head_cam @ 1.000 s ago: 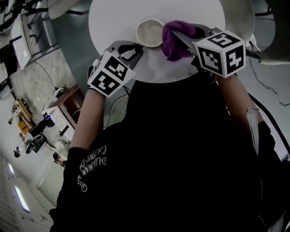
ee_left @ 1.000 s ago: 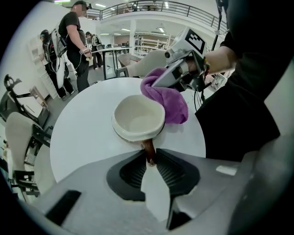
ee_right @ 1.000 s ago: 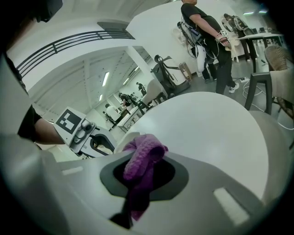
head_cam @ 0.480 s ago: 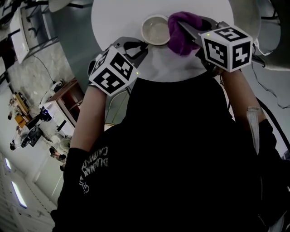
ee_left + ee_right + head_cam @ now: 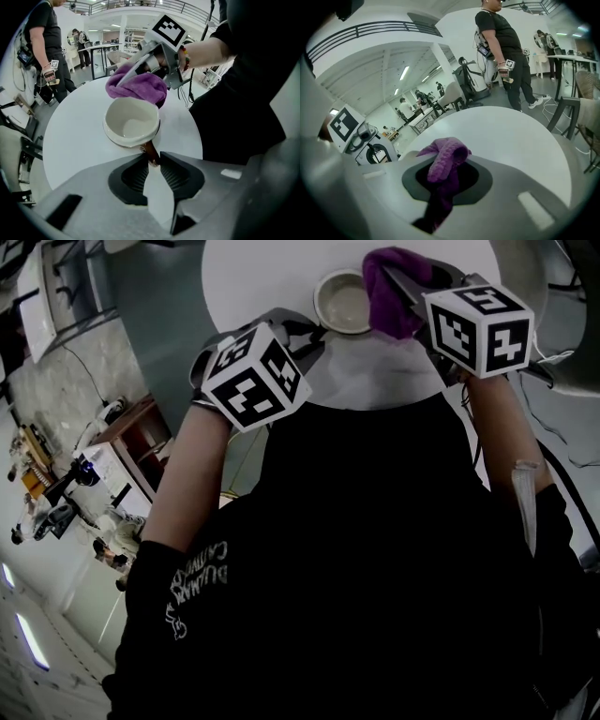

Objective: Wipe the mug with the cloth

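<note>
A cream mug (image 5: 131, 123) with a brown handle (image 5: 150, 151) stands on the round white table (image 5: 75, 136). My left gripper (image 5: 151, 157) has its jaw tips on either side of the handle, and both touch it. Those jaws have just been opening a little, with the handle still between them. My right gripper (image 5: 121, 80) is shut on a purple cloth (image 5: 140, 86), which lies against the mug's far rim. From above, the cloth (image 5: 392, 298) sits at the right of the mug (image 5: 343, 302). In the right gripper view the cloth (image 5: 445, 157) bulges out of the gripper (image 5: 443, 180).
The mug stands near the table's (image 5: 262, 277) front edge, close to my body. A person in black (image 5: 501, 42) stands beyond the far side of the table. A chair (image 5: 572, 112) is at the right, and desks and other people are farther back.
The right gripper has carried the cloth a little farther round the mug's rim. The left gripper has rolled slightly at the handle. The mug has not shifted on the table.
</note>
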